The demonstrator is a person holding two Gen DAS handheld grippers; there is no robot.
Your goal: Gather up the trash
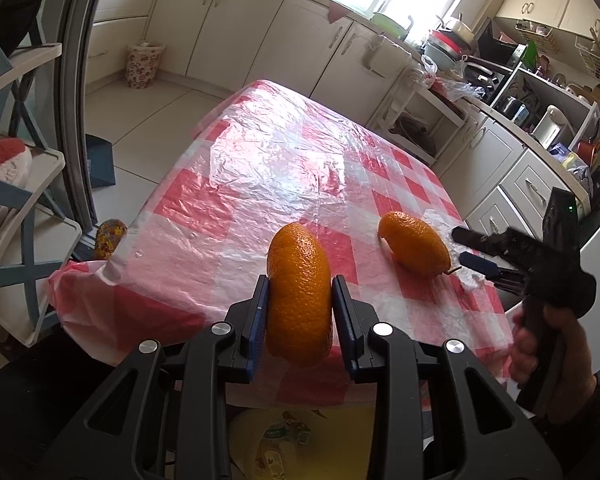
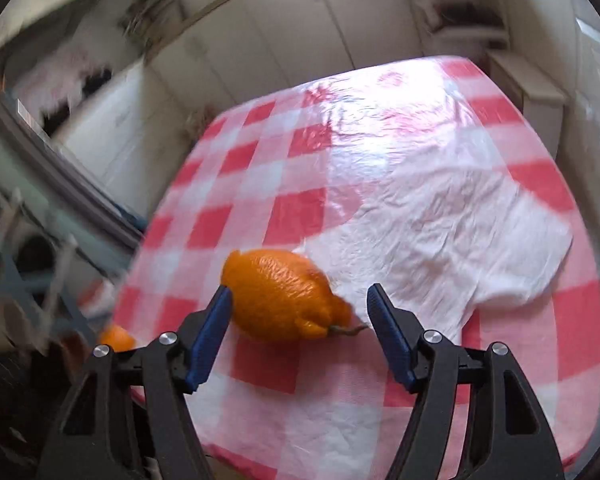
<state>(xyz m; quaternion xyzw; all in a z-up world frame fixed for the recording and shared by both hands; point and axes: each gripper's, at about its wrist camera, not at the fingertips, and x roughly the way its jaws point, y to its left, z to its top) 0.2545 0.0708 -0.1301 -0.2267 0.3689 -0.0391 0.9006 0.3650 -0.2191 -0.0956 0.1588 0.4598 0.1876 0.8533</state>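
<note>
Left tool (image 1: 300, 300) grips one orange peel (image 1: 299, 296), held above the tabletop (image 1: 260, 152) edge. Right tool (image 2: 300, 320) is open around a second peel (image 2: 280, 294) lying on the tabletop, not yet gripped. Both remain uncollected.

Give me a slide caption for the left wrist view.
Left gripper clamps one orange peel while the open right gripper nears the second peel on the checkered tablecloth.

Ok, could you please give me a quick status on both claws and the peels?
Left claw shut on orange peel. Right claw open around second peel on checked tablecloth. Nothing blocking.
</note>
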